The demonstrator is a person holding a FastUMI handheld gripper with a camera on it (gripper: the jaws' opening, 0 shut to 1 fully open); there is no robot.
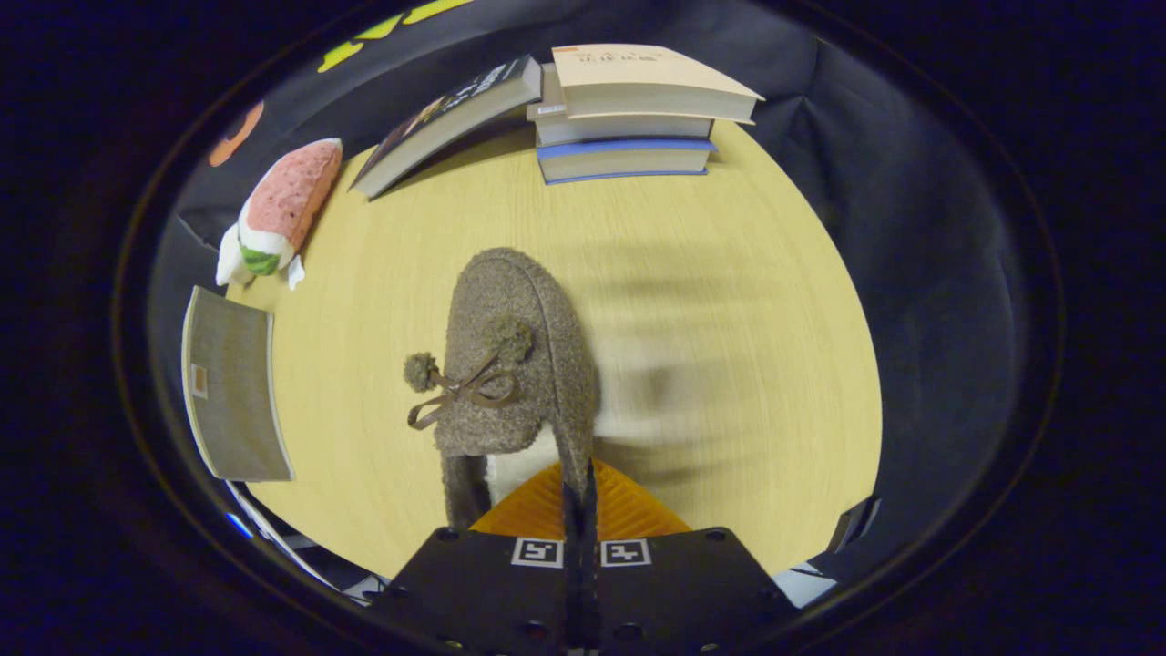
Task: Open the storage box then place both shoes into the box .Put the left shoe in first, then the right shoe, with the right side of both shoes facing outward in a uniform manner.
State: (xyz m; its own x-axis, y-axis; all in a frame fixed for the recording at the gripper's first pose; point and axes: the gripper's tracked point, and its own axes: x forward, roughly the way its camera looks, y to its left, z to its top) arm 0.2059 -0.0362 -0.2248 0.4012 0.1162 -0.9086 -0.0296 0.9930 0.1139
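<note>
The gripper (580, 492) pinches the fuzzy brown shoe's (515, 355) side wall, toe pointing ahead, apparently for carrying to the box.

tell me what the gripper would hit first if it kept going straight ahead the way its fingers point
Nothing at once: the gripper, shut on the slipper's collar, would carry the slipper along. Beyond lies bare table, then probably the stack of books at the far edge, though depth is hard to judge.
</note>
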